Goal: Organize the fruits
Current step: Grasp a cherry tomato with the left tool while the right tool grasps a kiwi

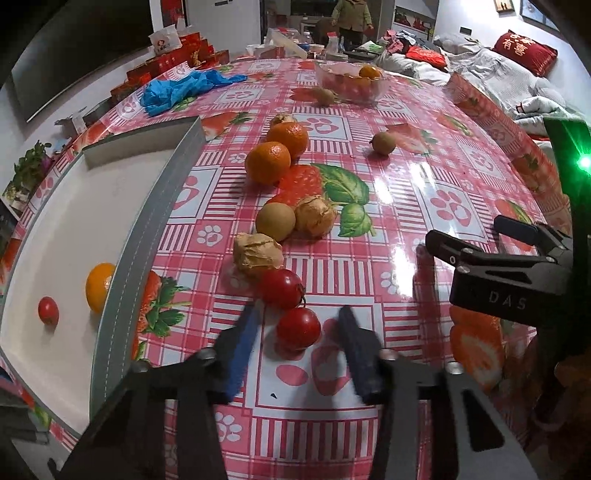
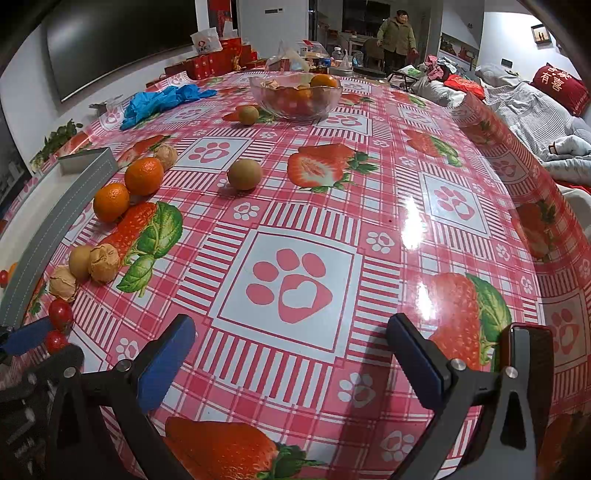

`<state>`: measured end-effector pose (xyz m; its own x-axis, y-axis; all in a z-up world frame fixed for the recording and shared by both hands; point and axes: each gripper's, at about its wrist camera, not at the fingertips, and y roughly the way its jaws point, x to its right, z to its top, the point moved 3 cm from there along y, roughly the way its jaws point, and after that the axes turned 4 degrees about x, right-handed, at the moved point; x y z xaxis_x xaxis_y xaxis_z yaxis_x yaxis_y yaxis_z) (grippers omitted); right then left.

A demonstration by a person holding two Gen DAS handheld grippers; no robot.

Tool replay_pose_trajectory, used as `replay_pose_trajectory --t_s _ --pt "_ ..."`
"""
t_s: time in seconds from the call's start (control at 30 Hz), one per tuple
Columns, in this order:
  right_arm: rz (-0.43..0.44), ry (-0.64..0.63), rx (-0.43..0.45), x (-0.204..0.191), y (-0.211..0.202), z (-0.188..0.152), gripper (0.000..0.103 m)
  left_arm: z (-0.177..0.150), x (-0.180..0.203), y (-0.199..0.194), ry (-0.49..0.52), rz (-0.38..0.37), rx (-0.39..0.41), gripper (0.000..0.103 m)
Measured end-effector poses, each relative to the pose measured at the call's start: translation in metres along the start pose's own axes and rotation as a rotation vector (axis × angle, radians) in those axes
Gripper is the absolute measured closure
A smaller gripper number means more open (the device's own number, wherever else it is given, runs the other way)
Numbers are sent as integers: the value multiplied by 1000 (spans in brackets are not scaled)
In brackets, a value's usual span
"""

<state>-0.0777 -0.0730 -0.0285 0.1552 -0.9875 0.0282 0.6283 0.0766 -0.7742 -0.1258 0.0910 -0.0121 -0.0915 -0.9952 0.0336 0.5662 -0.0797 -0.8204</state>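
Observation:
Two red tomatoes lie close together on the strawberry-print tablecloth. The nearer tomato (image 1: 298,328) sits between the blue-padded fingers of my left gripper (image 1: 301,310). A small gap shows on each side of it, so the pads do not press on it. The other tomato (image 1: 280,293) is just beyond. A grey-rimmed white tray (image 1: 147,229) at the left holds an orange (image 1: 99,286) and a small tomato (image 1: 48,310). My right gripper (image 2: 291,325) hangs open over a bare paw-print square.
A line of wrinkled brown fruits (image 1: 256,254), round brown fruits (image 1: 276,221) and two oranges (image 1: 267,162) runs away from the tomatoes. A glass bowl (image 2: 295,96) with fruit stands at the far end, blue gloves (image 1: 184,88) at far left. A person (image 2: 397,33) stands beyond the table.

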Motion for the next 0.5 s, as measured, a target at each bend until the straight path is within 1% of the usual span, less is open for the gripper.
replay_pose_trajectory --t_s 0.07,0.13,0.5 --pt "0 0 0 0 0 0 0 1 -2 0 -9 -5 0 71" --pt "0 0 0 0 0 0 0 0 -4 0 -12 -7 2 79" --pt "-1 0 0 0 0 0 0 -2 -6 -1 -8 -21 8 79"
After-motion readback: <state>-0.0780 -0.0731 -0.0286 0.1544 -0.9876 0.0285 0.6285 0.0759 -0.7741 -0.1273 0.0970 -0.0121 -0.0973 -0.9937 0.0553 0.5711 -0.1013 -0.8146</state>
